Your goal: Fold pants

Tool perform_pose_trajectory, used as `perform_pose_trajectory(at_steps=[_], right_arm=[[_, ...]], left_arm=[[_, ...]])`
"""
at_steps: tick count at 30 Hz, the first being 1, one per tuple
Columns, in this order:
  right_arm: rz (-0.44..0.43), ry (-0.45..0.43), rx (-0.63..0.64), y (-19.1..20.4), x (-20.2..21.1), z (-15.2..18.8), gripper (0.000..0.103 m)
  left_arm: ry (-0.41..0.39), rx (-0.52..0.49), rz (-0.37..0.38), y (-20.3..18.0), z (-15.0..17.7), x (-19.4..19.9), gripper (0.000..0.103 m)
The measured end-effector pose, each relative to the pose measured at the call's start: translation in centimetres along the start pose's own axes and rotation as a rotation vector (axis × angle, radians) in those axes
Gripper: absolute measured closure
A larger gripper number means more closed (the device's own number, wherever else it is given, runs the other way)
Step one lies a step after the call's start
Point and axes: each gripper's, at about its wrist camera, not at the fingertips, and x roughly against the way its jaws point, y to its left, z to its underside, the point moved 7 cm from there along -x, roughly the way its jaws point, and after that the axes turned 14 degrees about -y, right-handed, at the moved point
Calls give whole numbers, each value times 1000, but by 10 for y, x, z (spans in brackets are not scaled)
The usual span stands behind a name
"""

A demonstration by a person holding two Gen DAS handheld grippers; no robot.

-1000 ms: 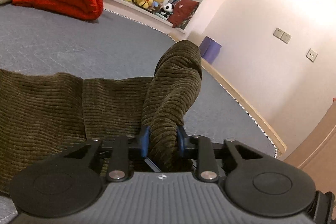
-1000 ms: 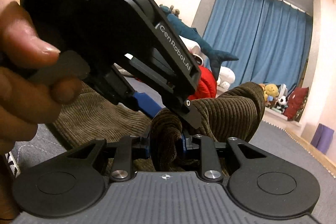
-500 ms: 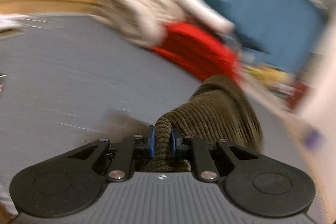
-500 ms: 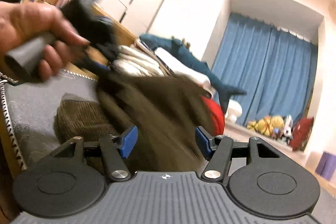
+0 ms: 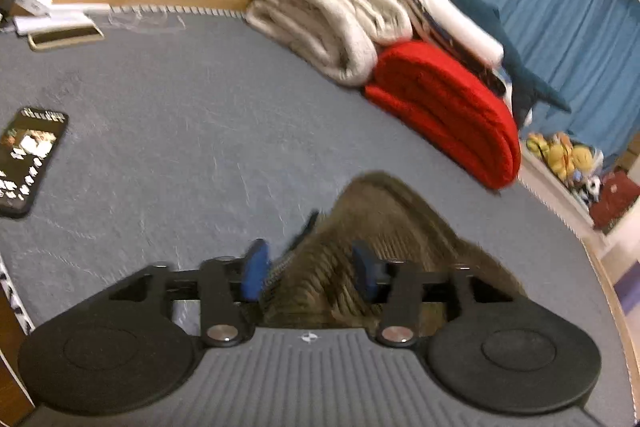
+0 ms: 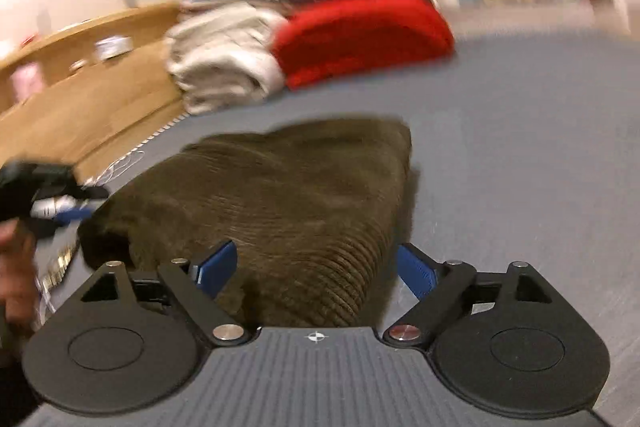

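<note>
The olive corduroy pants [image 6: 280,195] are lying bunched in a folded heap on the grey bed [image 5: 168,131], toward its near edge. The left gripper [image 5: 308,269] is standing with its jaws apart, having just been opening; cloth is lying between them, unpinched. The right gripper [image 6: 316,267] is spreading its jaws wide too, with the heap sitting loose between them. A phone [image 5: 30,161] is lying near the bed's left edge, and folded red [image 5: 448,115] and cream blankets [image 5: 332,19] are sitting along the far edge.
</note>
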Motion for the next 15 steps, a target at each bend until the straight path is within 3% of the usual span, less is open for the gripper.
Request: perform_pose_trajectory(at_steps=[3, 6, 8, 9, 10, 13, 15], right_arm=[[55, 147, -175, -15, -32, 11, 15], [66, 225, -296, -17, -50, 26, 16], [77, 228, -295, -10, -55, 30, 26], [85, 217, -270, -6, -55, 31, 36], [86, 200, -233, -1, -55, 29, 52], [73, 156, -196, 1, -50, 12, 78], [56, 134, -202, -3, -46, -2, 82]], left_arm=[[72, -9, -19, 4, 14, -10, 36], [110, 8, -19, 12, 23, -16, 36], [123, -4, -10, 15, 29, -16, 37], [127, -15, -2, 15, 30, -17, 40], [133, -24, 11, 14, 32, -17, 54], [137, -86, 56, 0, 35, -12, 71], [125, -127, 105, -16, 37, -5, 73]])
